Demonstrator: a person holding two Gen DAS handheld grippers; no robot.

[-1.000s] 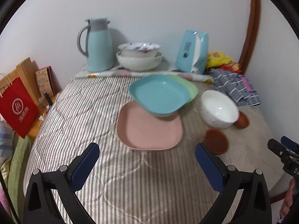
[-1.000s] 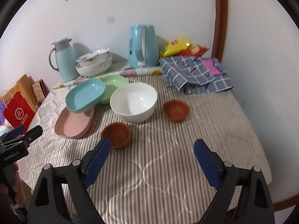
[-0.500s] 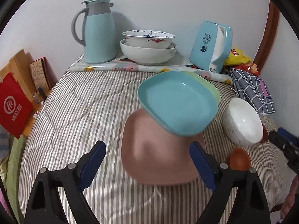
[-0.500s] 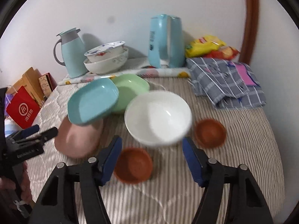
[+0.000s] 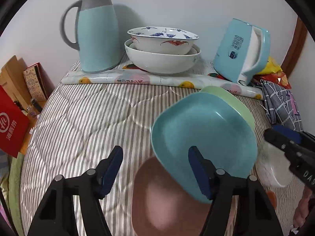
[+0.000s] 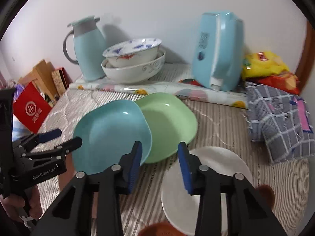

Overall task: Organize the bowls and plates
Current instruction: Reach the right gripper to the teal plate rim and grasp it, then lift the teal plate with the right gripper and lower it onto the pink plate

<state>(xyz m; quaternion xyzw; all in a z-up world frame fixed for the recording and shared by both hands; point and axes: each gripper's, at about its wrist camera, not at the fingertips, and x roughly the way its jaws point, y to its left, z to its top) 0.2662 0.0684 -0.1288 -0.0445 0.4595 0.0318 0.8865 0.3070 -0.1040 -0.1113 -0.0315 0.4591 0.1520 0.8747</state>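
Our left gripper hangs low over the striped quilted cover, its jaws closing but still spread. The near-left edge of the teal square plate and the far edge of the pink plate lie between the blue pads, and neither pad presses on them. From the left wrist, the teal plate sits tilted at about 1 o'clock of the gripper, its near edge overlapping the pink plate, which lies flat at 5 o'clock and is blurred. The green plate peeks out behind the teal one at 1 o'clock, touching it.

Our right gripper is narrower, its jaws closing too. In the gap we see the near edge of the green plate and bare cover; the pads touch nothing. From the right wrist, the teal plate lies at 11 o'clock, partly behind the left pad, with the green plate at 12 and its left edge tucked under the teal one. The white bowl sits at 3 to 4 o'clock, just beside the right finger. One small brown bowl shows at 6 o'clock, another at 4 o'clock behind the white bowl, both blurred.

Along the far wall, at 11 to 1 o'clock, stand a teal thermos jug, two nested porcelain bowls and a light-blue electric kettle on a rolled fruit-print sheet. A checked cloth and snack bags lie at 2 o'clock.
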